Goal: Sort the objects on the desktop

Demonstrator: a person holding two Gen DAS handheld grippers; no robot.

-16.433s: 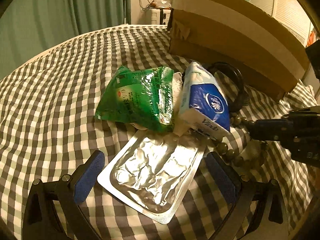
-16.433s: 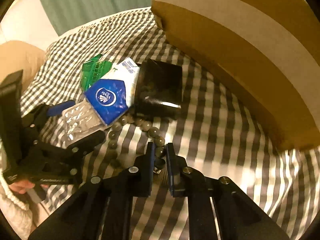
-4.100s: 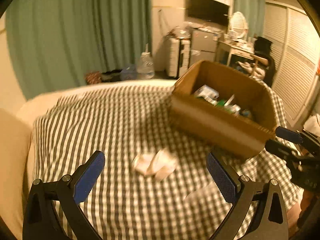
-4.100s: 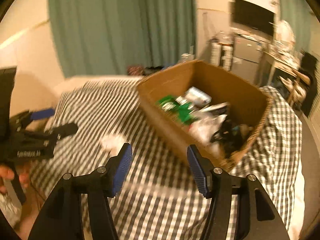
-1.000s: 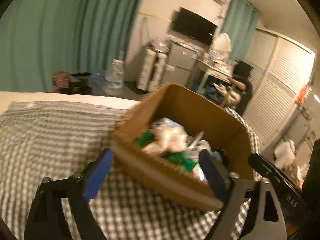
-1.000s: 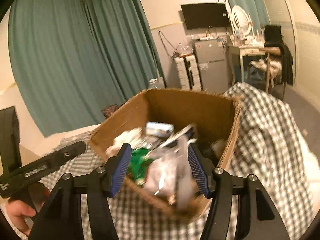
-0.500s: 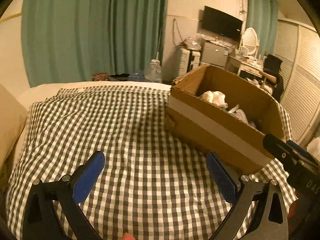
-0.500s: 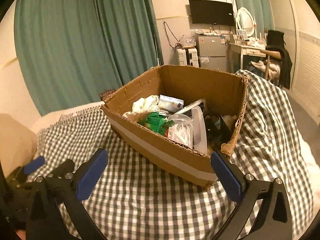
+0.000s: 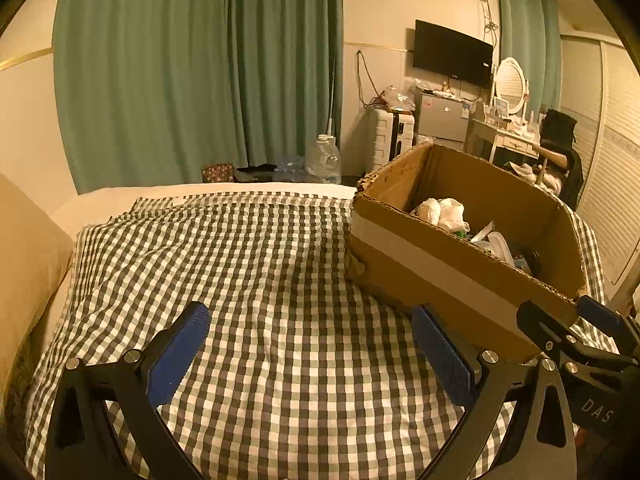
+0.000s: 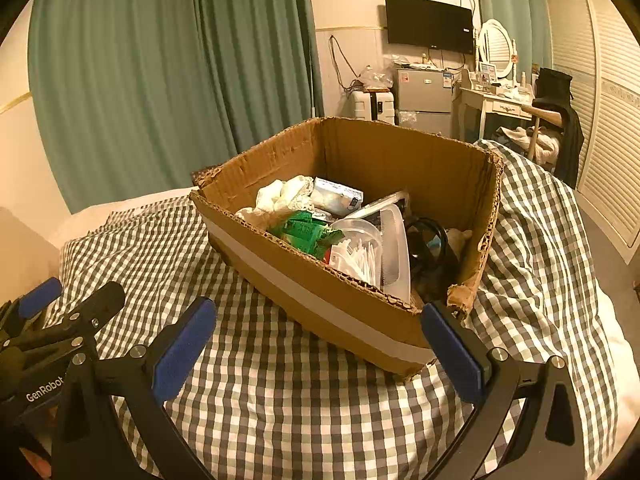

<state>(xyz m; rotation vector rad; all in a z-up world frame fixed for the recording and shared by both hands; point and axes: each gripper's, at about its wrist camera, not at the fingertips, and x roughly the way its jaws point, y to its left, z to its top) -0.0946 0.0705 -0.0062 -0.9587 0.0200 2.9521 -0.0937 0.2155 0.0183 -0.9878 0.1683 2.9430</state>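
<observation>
- The left gripper [image 9: 312, 354] stands with its blue pads spread as wide as they go and nothing between them, only bare checked cloth below. Its jaws have just been opening the last bit, and a second ago they framed the box from close above.
- The right gripper [image 10: 320, 348] is equally wide apart and empty. Its jaws have just been opening from about half-way; a second ago a clear packet hung between its pads over the box, and that packet is now gone from them.
- Both grippers are now back from the cardboard box [image 10: 320, 300], lower and nearer the person, each pointing down toward the cloth in front of it. The right gripper shows at the right edge of the left wrist view, just beside the box's near corner.
- The box sits on the checked bedspread [image 9: 260, 280], and the sorted things lie inside it: crumpled white tissue [image 10: 286, 194], a green packet [image 10: 308, 232], a clear plastic tub [image 10: 360, 240], a black ring-shaped item [image 10: 428, 240] and more, partly hidden by the wall.
- The bedspread, which held a loose pile some seconds ago, shows no stray object in either view now.
- My reading: the last drop is done and the sorting looks finished, unless something lies outside these views.
</observation>
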